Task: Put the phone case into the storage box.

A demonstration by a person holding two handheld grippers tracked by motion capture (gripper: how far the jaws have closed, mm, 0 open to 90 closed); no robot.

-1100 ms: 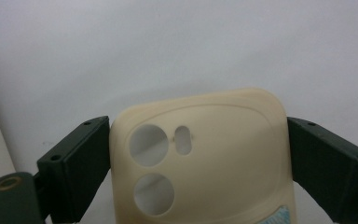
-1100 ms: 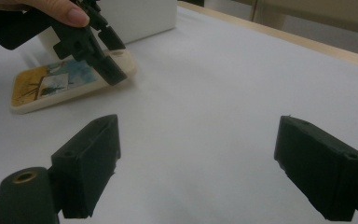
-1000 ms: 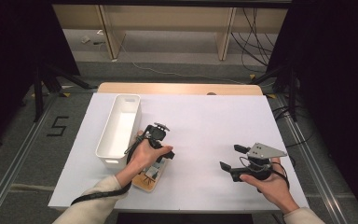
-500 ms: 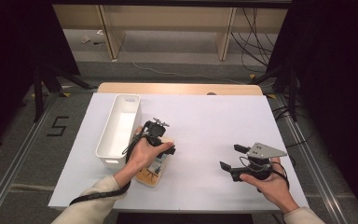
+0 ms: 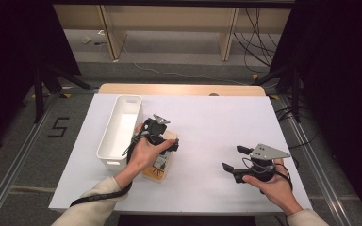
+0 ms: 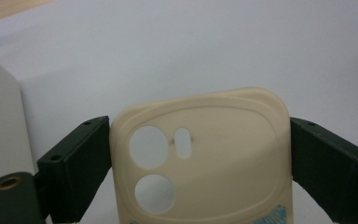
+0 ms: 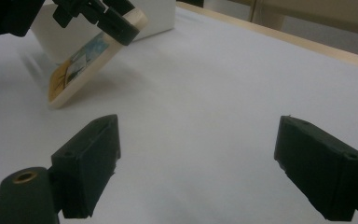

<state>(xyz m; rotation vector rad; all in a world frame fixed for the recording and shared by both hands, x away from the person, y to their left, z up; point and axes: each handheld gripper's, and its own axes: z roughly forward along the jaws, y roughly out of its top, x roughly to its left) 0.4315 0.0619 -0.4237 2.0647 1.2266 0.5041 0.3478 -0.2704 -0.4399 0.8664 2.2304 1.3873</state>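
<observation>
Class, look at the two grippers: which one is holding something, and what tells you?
The left gripper, beside the white bin: its jaws clamp a cream phone case. The right gripper stands open over bare table.

A big black number "5" (image 5: 59, 127) is seen on the grey floor (image 5: 23, 155), to the left of the tabletop (image 5: 217, 117). No other words or numbers can be read on anything else.

Phone case (image 5: 161, 161) right of bin (image 5: 120, 132)
</observation>
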